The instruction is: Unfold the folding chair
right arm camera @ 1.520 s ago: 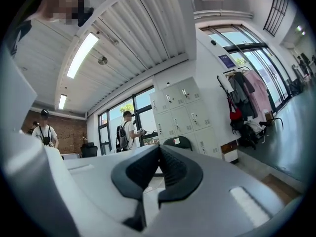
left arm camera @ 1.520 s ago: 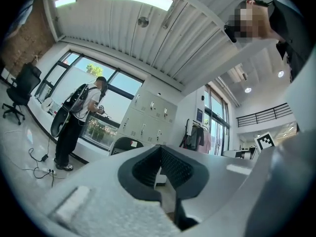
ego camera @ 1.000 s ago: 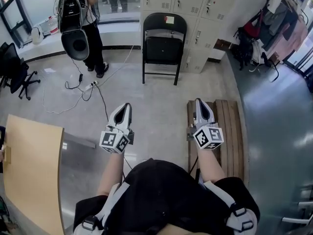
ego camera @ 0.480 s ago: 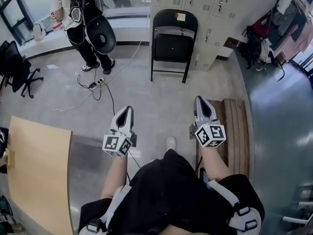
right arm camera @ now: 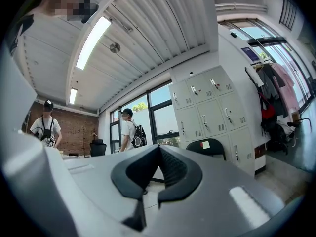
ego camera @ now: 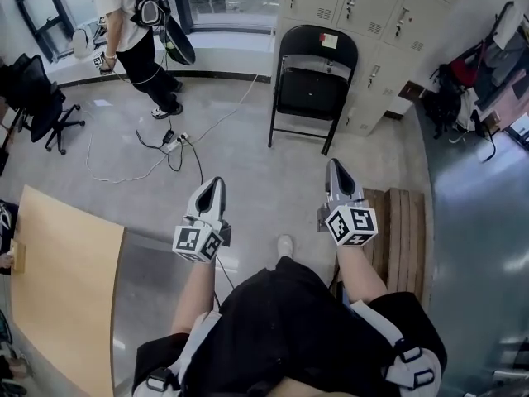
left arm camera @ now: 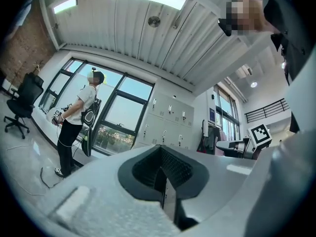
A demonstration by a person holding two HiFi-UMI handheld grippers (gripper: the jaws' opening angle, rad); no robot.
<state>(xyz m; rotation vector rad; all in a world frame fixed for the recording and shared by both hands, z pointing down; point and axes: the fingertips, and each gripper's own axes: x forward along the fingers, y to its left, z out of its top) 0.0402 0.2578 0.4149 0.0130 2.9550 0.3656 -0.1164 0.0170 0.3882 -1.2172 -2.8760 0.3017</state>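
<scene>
Left gripper (ego camera: 213, 185) had its jaws closed, holding nothing. Right gripper (ego camera: 335, 170) was the same, jaws together and empty. Both were held out level, side by side, well apart from the folding chair (ego camera: 312, 85). The chair stood upright at 12 to 1 o'clock, black, backed against the lockers (ego camera: 372, 7); the right gripper view showed it too. Slatted wooden bench (ego camera: 401, 230) at 3 o'clock, just beside the right gripper. Tan table (ego camera: 58, 288) at 8 o'clock. Person with a backpack (ego camera: 136, 31) at 11 o'clock, power cable (ego camera: 178, 145) on the floor near them.
</scene>
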